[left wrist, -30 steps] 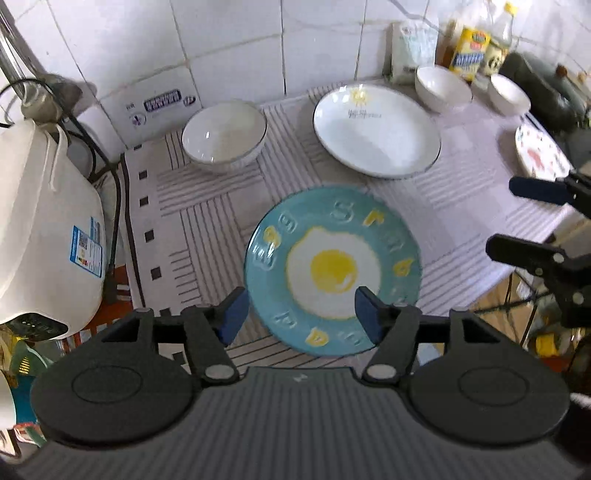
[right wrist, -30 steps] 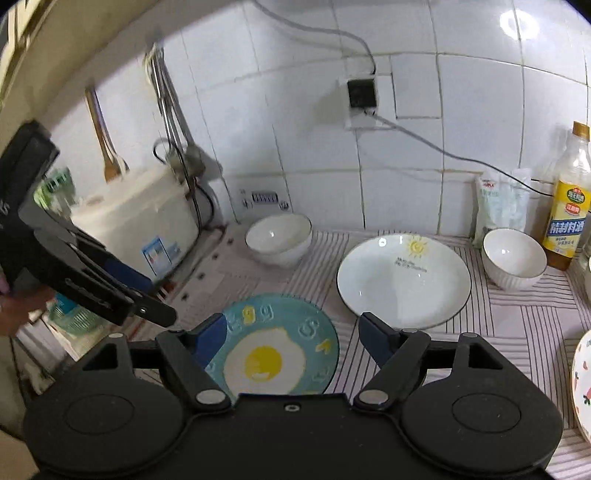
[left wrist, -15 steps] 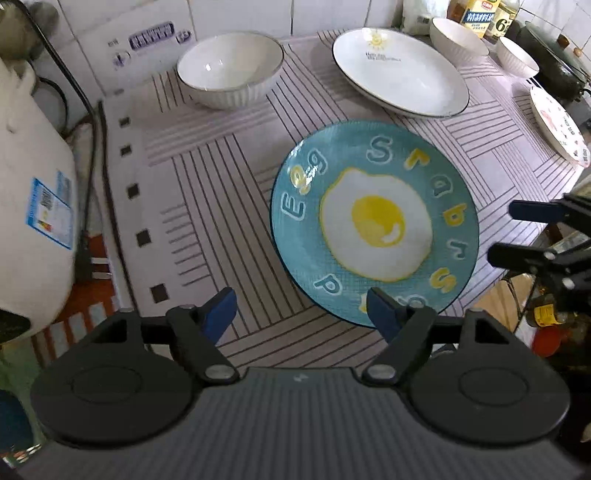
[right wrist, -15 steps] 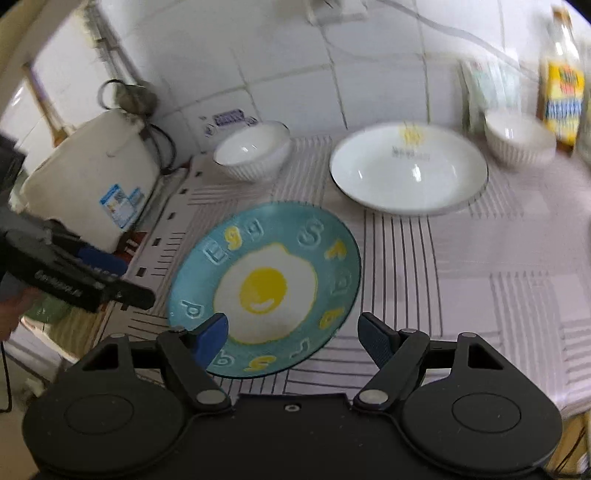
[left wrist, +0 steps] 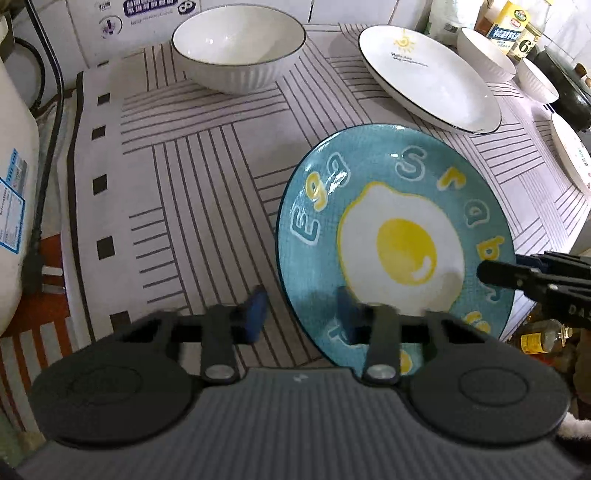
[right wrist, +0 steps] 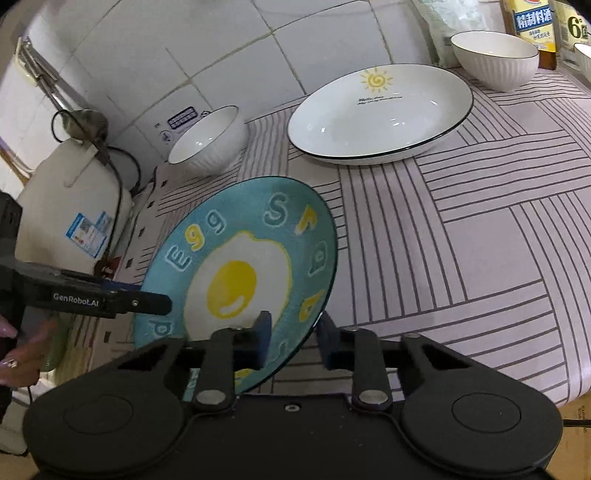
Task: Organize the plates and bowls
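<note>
A blue plate (left wrist: 406, 206) (right wrist: 236, 254) with a fried-egg picture lies on the striped tablecloth (left wrist: 184, 177). My left gripper (left wrist: 300, 317) straddles its near-left rim, one pad over the plate and one outside. Its jaws are closing, and a gap still shows beside the rim. In the right wrist view the left gripper (right wrist: 147, 301) reaches in over the plate's left edge. My right gripper (right wrist: 293, 336) straddles the opposite rim, its jaws closing with both pads against the edge. The left wrist view shows the right gripper (left wrist: 498, 273) lying over the plate's right rim.
A white ribbed bowl (left wrist: 238, 55) and a white sun-print plate (left wrist: 430, 77) stand farther back. Smaller bowls (right wrist: 495, 59) and bottles (right wrist: 532, 22) line the tiled wall. A white rice cooker (right wrist: 70, 214) stands left. A patterned plate (left wrist: 570, 155) lies near the right table edge.
Both grippers have sunk toward the blue plate and now straddle opposite rims. Their jaws, wide before, have narrowed sharply. The plate has stayed where it was on the cloth.
</note>
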{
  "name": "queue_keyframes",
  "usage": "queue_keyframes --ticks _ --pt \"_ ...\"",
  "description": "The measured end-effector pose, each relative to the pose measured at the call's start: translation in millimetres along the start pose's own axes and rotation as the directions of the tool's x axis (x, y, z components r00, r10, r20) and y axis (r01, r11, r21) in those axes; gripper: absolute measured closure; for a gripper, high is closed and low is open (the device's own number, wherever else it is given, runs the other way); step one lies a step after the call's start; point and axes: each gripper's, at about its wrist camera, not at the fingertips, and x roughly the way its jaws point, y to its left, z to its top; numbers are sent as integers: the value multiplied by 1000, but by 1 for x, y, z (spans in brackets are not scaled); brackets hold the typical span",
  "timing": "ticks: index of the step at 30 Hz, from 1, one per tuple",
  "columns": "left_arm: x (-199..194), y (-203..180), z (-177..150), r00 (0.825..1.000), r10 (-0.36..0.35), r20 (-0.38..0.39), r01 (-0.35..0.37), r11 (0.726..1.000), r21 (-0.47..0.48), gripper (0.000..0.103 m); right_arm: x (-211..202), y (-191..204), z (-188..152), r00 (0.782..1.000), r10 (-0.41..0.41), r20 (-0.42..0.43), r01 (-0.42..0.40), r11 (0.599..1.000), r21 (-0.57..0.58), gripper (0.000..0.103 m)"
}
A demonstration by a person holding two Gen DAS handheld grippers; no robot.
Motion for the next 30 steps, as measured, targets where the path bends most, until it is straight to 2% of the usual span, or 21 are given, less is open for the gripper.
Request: queue_keyframes --ticks 2,4,8,13,17,24,30 --pt "-1 3 0 999 -32 5 32 999 -17 79 1 -3 1 1000 6 0 -6 1000 14 83" --pt "0 1 -1 1000 -29 9 29 999 -13 77 4 -4 1 1000 15 4 -16 999 33 83" --pt "5 -12 -4 999 -2 37 0 999 50 64 7 -11 1 999 46 24 -48 996 70 83" --pt "4 -12 -5 1000 -3 20 2 1000 30 65 5 -5 9 999 35 -13 -34 999 30 84" --pt "-1 -5 -5 998 -56 -20 55 998 -36 65 -10 2 14 1000 23 -11 -23 1000 -10 84" --pt "-26 -25 -3 999 -47 22 47 999 -5 65 -39 4 22 1000 18 14 -17 1000 -23 84" --pt "-46 -38 22 996 -66 55 66 998 10 65 -65 -3 47 998 33 59 -33 999 -3 83"
